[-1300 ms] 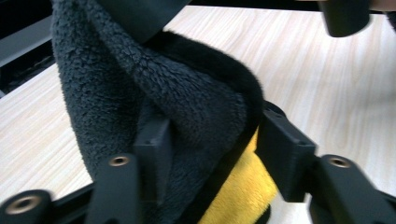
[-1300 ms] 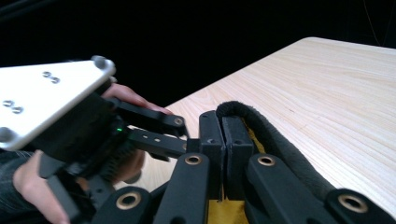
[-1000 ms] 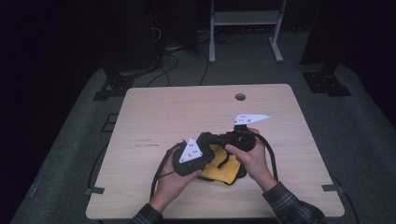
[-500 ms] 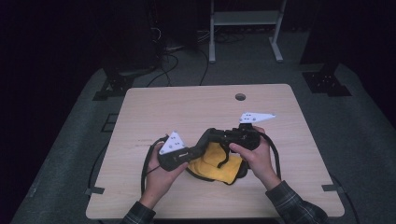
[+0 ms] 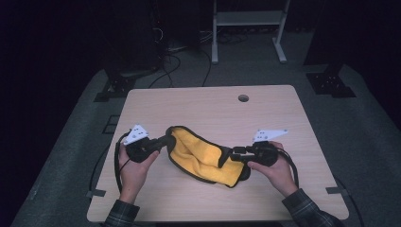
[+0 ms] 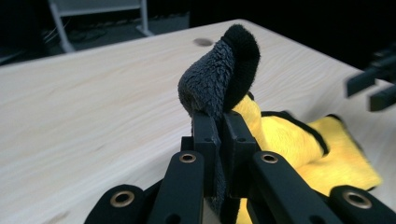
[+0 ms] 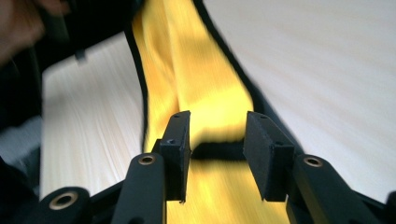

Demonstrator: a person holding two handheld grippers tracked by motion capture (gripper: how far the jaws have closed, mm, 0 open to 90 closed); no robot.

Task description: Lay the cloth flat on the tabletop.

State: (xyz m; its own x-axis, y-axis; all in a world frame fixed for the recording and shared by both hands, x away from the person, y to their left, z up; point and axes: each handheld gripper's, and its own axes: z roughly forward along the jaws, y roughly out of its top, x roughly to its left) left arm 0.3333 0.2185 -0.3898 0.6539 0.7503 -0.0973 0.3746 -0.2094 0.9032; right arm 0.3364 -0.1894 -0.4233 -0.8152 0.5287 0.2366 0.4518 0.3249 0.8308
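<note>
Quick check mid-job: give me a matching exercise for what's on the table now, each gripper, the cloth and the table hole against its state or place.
Things:
1. left gripper
2. right gripper
3. yellow cloth
4. round hole in the table

States or places:
A. stretched between the two grippers, black trim along its edge
B. jaws apart, cloth lying between them
C. far side of the tabletop, right of the middle in the high view
D. jaws shut on a dark corner of the cloth

Pairs: 1-D, 2-B, 3-A, 4-C
</note>
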